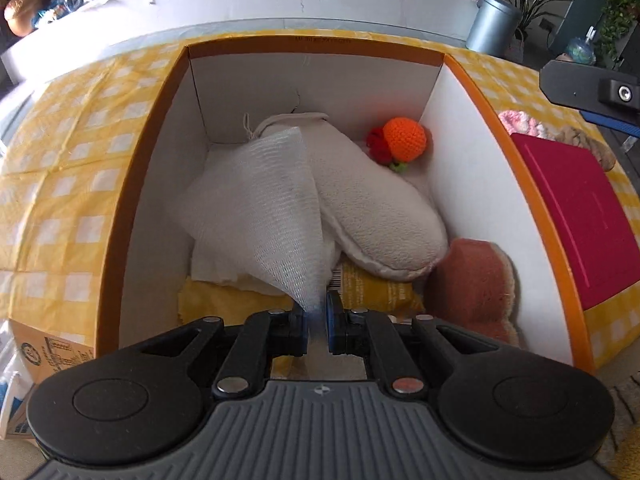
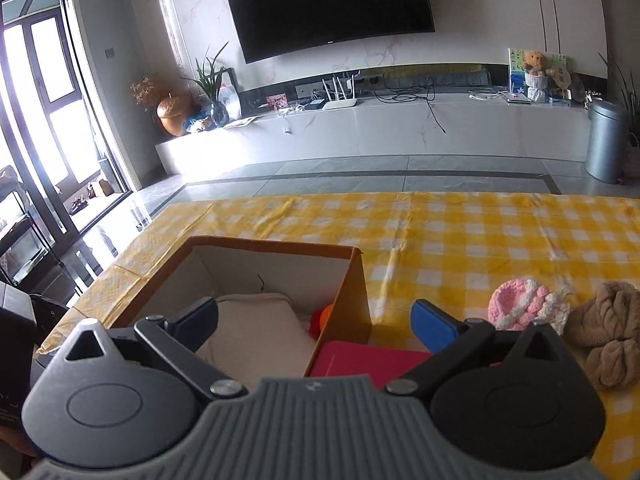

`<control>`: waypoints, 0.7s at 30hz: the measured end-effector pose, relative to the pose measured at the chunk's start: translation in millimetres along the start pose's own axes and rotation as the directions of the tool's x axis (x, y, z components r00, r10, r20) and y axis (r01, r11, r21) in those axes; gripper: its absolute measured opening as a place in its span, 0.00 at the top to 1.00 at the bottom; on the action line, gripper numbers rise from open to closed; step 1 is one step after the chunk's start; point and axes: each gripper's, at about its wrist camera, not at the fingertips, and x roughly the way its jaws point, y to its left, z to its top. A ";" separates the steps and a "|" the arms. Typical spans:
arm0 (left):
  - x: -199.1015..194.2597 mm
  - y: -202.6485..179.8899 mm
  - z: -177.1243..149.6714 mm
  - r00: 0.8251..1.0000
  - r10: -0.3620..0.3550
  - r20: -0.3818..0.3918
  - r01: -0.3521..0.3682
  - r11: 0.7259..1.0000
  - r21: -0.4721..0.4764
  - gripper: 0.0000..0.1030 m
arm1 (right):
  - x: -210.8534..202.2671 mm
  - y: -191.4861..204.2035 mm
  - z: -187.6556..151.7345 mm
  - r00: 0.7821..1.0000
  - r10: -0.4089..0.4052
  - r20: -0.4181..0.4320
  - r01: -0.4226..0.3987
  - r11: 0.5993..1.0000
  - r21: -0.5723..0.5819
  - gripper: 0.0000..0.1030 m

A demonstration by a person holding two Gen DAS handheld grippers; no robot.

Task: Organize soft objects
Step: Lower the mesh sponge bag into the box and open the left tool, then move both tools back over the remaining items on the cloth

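My left gripper is shut on a corner of a white mesh cloth and holds it over the inside of an orange cardboard box. In the box lie a cream pillow, an orange crocheted ball, a pink plush piece and a yellow item. My right gripper is open and empty, above the box's right wall. A pink knitted piece and a brown plush lie on the table right of the box.
The table has a yellow checked cloth. A red flat lid or book lies right beside the box, also in the right wrist view. A grey bin and a TV bench stand beyond.
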 end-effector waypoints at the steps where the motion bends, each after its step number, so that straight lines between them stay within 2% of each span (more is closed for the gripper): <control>1: 0.2 -3.5 -1.2 0.999 0.048 0.014 -0.048 0.999 0.024 0.91 | -0.4 0.1 -0.6 1.000 -0.005 -0.005 0.005 1.000 -0.002 0.02; 3: -1.7 -8.4 -2.4 0.996 0.089 0.028 -0.090 0.995 0.046 0.90 | -2.1 -0.6 -1.0 1.000 -0.010 -0.005 0.010 1.000 0.004 0.02; 6: -5.8 -8.3 -4.0 0.997 0.072 0.034 -0.073 0.997 0.031 0.90 | -7.6 -2.6 0.1 1.000 -0.007 0.005 0.007 1.000 0.009 0.02; 8: -10.9 -10.6 -5.6 0.996 0.078 0.050 -0.080 0.996 0.043 0.82 | -9.4 -4.4 1.1 1.000 -0.004 0.010 0.004 1.000 0.006 0.02; 10: -16.6 -13.6 -5.5 0.993 0.090 0.079 -0.094 0.994 0.056 0.55 | -10.5 -6.9 0.4 1.000 -0.006 0.009 0.005 1.000 0.010 0.02; 14: -25.7 -20.9 -0.6 0.983 0.108 0.148 -0.118 0.991 0.058 0.40 | -12.8 -11.0 0.5 1.000 -0.025 0.000 0.025 1.000 0.015 0.02; 16: -31.4 -22.6 0.4 0.976 0.118 0.182 -0.130 0.990 0.055 0.25 | -16.0 -12.7 0.9 1.000 -0.026 0.000 0.026 1.000 0.011 0.02; 21: -55.2 -21.3 4.0 0.944 0.151 0.293 -0.156 0.988 -0.007 0.18 | -31.4 -20.5 5.5 0.999 -0.036 0.038 0.035 0.999 0.014 0.02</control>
